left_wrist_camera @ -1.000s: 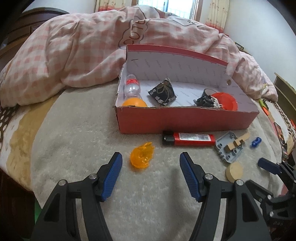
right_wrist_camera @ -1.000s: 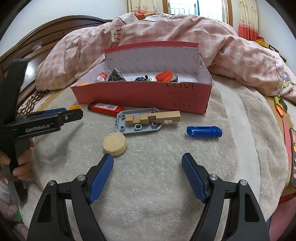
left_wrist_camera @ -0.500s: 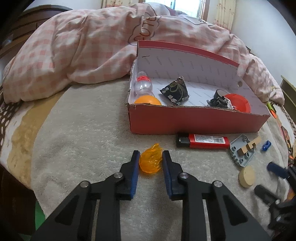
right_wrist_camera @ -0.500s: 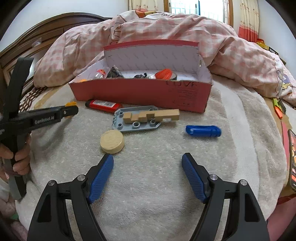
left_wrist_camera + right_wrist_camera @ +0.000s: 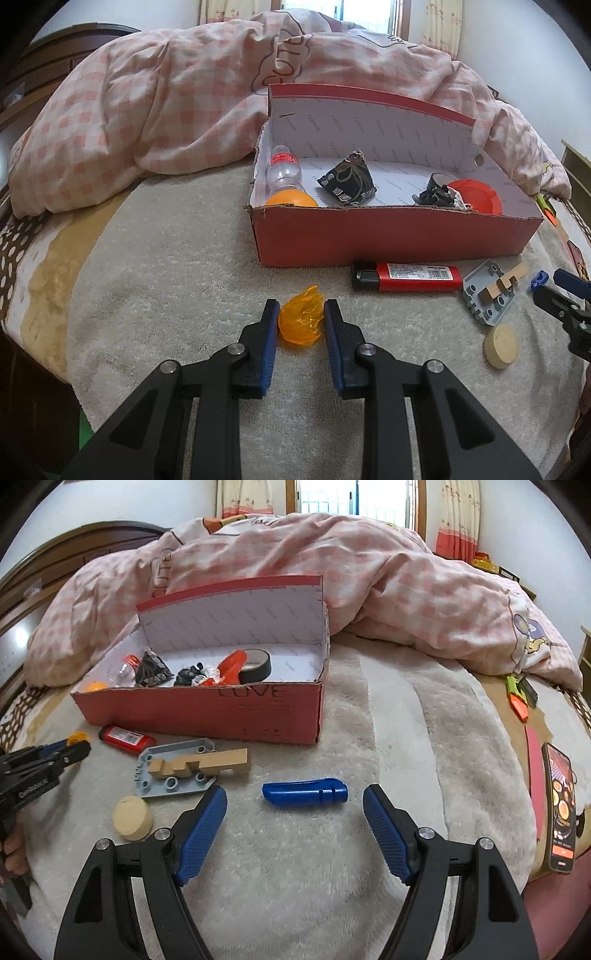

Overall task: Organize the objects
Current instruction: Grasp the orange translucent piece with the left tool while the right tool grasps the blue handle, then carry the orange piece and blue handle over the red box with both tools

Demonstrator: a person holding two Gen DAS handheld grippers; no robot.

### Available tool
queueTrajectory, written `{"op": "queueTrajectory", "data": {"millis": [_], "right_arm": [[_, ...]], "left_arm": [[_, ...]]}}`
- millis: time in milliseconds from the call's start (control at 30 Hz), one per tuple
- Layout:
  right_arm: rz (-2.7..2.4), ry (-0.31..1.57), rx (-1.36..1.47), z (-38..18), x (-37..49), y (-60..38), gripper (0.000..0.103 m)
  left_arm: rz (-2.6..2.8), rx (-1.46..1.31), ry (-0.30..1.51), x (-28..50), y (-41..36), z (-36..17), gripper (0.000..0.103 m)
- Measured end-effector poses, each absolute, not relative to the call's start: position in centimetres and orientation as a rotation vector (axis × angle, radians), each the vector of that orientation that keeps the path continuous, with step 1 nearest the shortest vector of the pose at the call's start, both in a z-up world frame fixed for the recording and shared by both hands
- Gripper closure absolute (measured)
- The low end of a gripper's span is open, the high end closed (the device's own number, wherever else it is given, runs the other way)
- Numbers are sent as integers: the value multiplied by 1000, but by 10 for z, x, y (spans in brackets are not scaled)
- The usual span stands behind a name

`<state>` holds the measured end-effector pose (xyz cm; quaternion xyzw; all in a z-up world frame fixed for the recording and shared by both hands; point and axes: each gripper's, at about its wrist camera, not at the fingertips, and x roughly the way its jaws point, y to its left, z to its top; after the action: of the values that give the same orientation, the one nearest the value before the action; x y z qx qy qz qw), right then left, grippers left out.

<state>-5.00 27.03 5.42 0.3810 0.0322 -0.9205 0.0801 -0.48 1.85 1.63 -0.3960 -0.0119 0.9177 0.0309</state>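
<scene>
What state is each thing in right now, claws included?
Left claw: shut on the orange plastic piece, on the blanket.
Right claw: open, blue cap lying loose ahead of it.
Red box: lid up, partly filled.
Lighter: lying flat outside the box.
Wooden block: resting on the grey plate.
Wooden disc: flat on the blanket.

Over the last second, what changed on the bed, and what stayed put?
The left tool closed from wide open onto the orange plastic piece, which still lies on the blanket. The right tool, still open, moved forward toward the blue cylinder. The red box, lighter, grey plate with its wooden block, and wooden disc did not move.
</scene>
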Motion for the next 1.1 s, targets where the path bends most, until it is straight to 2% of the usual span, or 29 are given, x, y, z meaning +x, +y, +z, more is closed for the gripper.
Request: {"op": "queueTrajectory", "data": {"millis": [133, 367, 467, 500, 533, 867, 1100], "right_arm": [[-2726, 84, 1188, 46, -56, 272, 31], [-2750, 89, 1158, 39, -56, 273, 32], [-2766, 80, 1138, 39, -54, 274, 41], [-2779, 71, 1128, 39, -53, 276, 49], [-2791, 65, 1123, 39, -53, 276, 52], [-2802, 40, 1084, 40, -48, 279, 52], [-2779, 14, 1058, 47, -35, 280, 52]], "left_arm": [[2828, -1220, -37, -5, 18, 16, 80], [2830, -1217, -32, -5, 19, 16, 80], [2827, -1216, -39, -5, 18, 15, 80], [2825, -1214, -44, -5, 18, 16, 80], [2823, -1213, -51, -4, 17, 15, 80], [2808, -1184, -95, 5, 11, 21, 80], [2804, -1103, -53, 20, 15, 43, 80]]}}
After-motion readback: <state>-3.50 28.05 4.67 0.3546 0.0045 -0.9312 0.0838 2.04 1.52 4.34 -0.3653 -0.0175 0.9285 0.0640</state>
